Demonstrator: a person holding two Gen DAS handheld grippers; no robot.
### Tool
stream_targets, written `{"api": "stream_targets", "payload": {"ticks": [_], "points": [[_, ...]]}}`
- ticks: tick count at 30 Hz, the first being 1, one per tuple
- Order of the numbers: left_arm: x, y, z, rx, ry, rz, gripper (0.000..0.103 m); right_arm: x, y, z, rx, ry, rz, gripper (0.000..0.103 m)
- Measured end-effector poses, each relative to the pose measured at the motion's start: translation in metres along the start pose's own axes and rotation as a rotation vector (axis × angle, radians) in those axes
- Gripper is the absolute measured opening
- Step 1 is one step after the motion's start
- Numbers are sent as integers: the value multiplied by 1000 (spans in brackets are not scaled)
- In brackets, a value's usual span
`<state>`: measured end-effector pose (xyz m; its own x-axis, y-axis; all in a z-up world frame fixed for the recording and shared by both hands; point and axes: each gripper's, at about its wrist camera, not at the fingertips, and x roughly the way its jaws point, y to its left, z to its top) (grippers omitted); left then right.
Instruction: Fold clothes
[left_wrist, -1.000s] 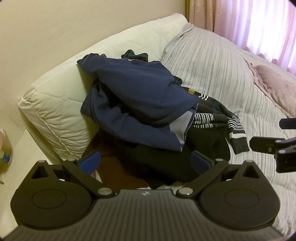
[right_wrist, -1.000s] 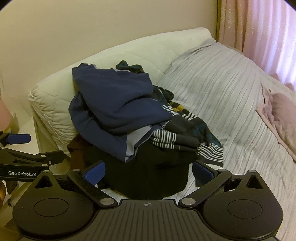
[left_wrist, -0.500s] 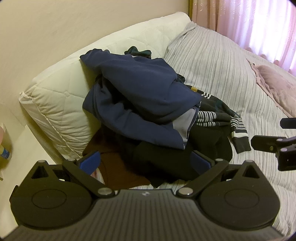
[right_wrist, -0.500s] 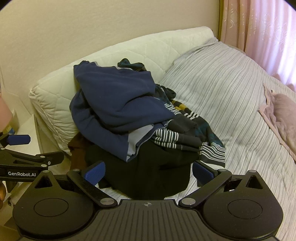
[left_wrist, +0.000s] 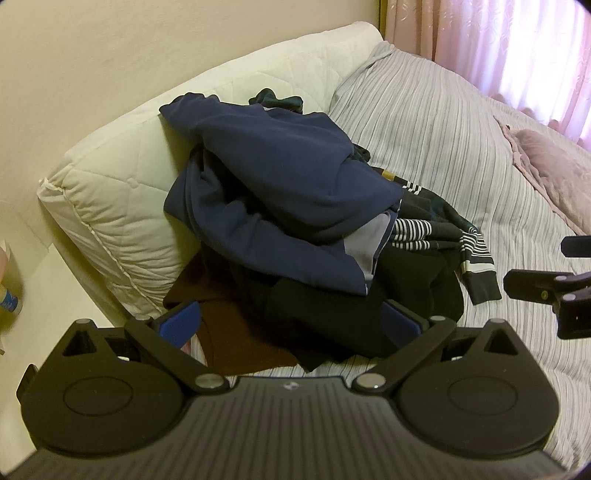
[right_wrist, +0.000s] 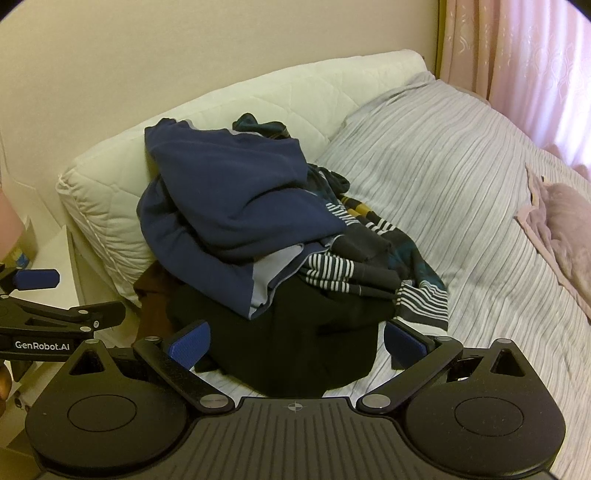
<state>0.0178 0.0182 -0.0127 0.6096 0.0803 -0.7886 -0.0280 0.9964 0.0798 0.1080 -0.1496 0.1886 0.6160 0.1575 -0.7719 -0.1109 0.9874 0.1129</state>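
Both views have drifted slightly closer to the clothes pile at frame centre, heaped against the white pillow (nothing folded yet). The left gripper and right gripper hang wide apart, empty, just short of it.

A home bedroom.
Striped bedspread, quilted pillow, pink curtains, clothes heaped on the bed.
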Motion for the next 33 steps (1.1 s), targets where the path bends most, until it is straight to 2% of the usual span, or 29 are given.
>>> {"api": "stream_targets", "payload": {"ticks": [19, 26, 33], "points": [[-1, -7, -1, 3, 2, 0, 102, 1, -6, -1, -12, 11, 8, 102], [-1, -11, -1, 2, 7, 4, 102, 8, -10, -2, -60, 73, -44, 102], [-3, -17, -3, 4, 12, 16, 102, 16, -16, -5, -84, 131, -32, 102]]}}
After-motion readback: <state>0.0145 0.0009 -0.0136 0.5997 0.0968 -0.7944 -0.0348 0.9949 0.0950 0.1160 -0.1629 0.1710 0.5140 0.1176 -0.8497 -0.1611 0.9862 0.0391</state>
